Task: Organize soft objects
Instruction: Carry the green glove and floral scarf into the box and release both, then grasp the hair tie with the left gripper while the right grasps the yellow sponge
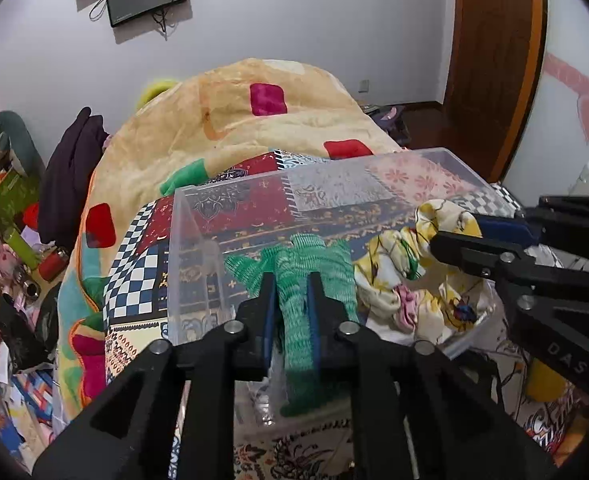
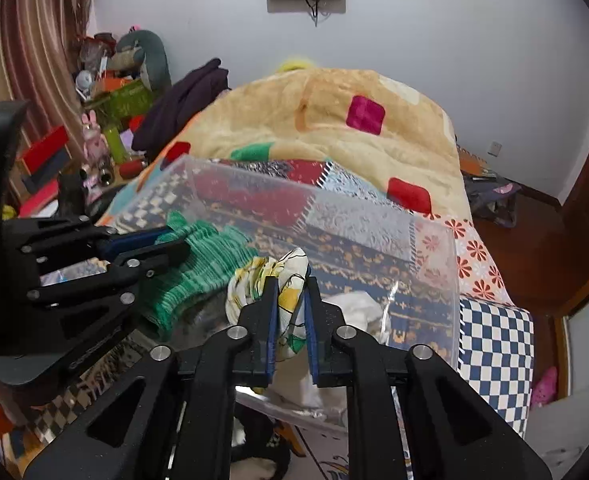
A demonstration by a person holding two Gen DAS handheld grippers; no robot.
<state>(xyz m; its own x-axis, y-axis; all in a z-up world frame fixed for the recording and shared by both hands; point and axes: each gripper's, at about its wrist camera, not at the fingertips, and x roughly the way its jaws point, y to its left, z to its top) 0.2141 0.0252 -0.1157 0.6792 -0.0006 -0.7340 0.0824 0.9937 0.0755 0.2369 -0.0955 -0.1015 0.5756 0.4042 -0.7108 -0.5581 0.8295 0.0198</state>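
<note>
My left gripper [image 1: 291, 280] is clamped on the green knit [image 1: 300, 320], which hangs over the clear bin's [image 1: 182, 248] near rim. My right gripper [image 2: 288, 284] pinches the yellow cloth [image 2: 290, 300] above the bin, beside the knit.

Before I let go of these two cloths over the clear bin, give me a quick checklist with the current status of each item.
1. Left tongs shut on the green knit cloth: ok.
2. Right tongs shut on the yellow floral cloth: ok.
3. Both cloths above the clear bin opening: ok for the floral cloth; the green one drapes over the near rim, not ok.
4. Bin sits steady on the patterned bedspread: cannot tell.
5. Room left inside the bin: ok, bare floor shows beside the white cloth.
6. The two tongs apart from each other: ok.
</note>
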